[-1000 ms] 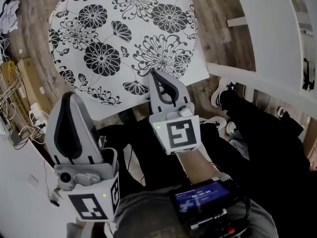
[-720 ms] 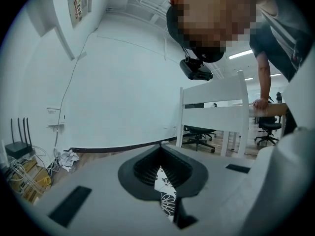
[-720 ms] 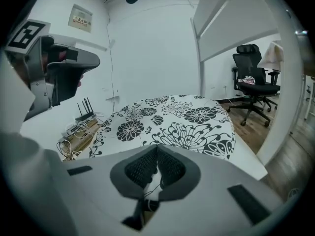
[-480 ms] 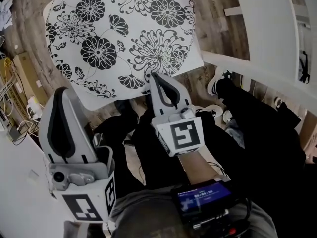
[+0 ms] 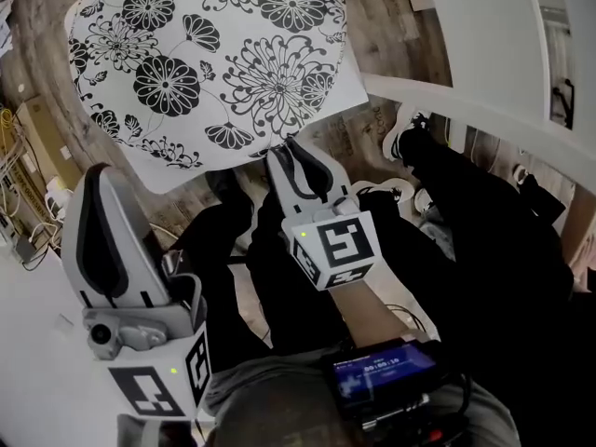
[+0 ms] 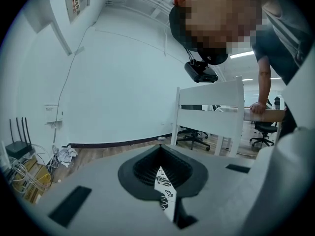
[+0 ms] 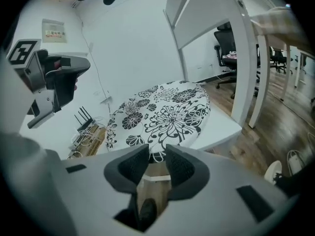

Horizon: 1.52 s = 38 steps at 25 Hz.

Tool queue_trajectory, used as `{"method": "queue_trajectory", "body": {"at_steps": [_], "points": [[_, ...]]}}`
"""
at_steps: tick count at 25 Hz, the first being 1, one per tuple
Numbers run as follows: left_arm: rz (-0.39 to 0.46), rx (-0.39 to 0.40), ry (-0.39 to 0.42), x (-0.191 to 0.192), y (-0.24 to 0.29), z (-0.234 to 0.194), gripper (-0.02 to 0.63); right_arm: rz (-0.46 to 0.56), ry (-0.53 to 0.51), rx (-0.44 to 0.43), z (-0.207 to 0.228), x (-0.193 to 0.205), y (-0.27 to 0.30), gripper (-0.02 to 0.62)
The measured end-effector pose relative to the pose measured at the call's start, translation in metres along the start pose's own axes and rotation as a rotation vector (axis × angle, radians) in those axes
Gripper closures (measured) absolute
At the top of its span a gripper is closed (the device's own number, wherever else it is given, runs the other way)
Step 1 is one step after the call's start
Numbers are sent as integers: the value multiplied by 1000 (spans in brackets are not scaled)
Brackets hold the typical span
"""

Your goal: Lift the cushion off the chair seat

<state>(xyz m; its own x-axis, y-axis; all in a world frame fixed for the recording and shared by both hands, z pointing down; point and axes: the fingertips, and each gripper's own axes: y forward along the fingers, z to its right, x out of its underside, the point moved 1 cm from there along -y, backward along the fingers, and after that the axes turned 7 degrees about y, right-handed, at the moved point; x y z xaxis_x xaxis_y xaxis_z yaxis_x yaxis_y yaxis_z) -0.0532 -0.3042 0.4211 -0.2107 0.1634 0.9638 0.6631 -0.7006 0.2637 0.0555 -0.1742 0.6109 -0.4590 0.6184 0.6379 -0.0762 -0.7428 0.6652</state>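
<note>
Floral cushion [image 5: 214, 63] lying flat on the white seat [image 5: 357, 93]; probably soft, light and floppy, so best pinched at its near edge. Right gripper [image 5: 284, 156], just short of that edge, jaws opening with nothing between them. Left gripper [image 5: 93, 180] closed and empty, off to the side.

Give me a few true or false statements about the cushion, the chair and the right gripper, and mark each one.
1. The cushion has a black-and-white flower print. True.
2. The cushion lies on the floor. False: it lies on the chair seat.
3. The right gripper is clamped on the cushion. False: its jaws are apart and opening with nothing between them, and the cushion's edge is just ahead.
4. The chair seat is white. True.
</note>
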Motion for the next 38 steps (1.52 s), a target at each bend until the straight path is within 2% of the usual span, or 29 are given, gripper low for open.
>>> {"method": "queue_trajectory", "body": {"at_steps": [6,10,16,18,20,23,27,29,31,33,37,38], "points": [[-23,18,3,6,-1,5,600,-13,122,16,6,6,2,386],[-18,33,-2,7,1,8,600,2,164,26,8,4,10,325],[-38,27,4,6,5,-7,600,-5,196,91,7,1,16,302],[-40,21,8,5,4,-11,600,-27,161,136,9,3,16,316],[-40,15,8,6,3,-13,600,-58,101,183,11,6,16,359],[-42,13,4,4,3,-16,600,-92,58,209,14,6,19,393],[-72,37,-17,-6,15,-30,600,-138,96,222,10,-4,19,445],[-81,39,-25,-10,18,-36,600,-149,118,218,7,-6,18,493],[-72,23,-25,-10,18,-38,600,-142,119,205,7,-4,17,500],[-62,-8,-25,-7,15,-41,600,-124,130,175,10,0,16,475],[-76,-22,-16,-2,13,-43,600,-82,235,134,15,5,13,281],[-77,-20,-13,-2,12,-43,600,-74,265,124,15,6,14,276]]}}
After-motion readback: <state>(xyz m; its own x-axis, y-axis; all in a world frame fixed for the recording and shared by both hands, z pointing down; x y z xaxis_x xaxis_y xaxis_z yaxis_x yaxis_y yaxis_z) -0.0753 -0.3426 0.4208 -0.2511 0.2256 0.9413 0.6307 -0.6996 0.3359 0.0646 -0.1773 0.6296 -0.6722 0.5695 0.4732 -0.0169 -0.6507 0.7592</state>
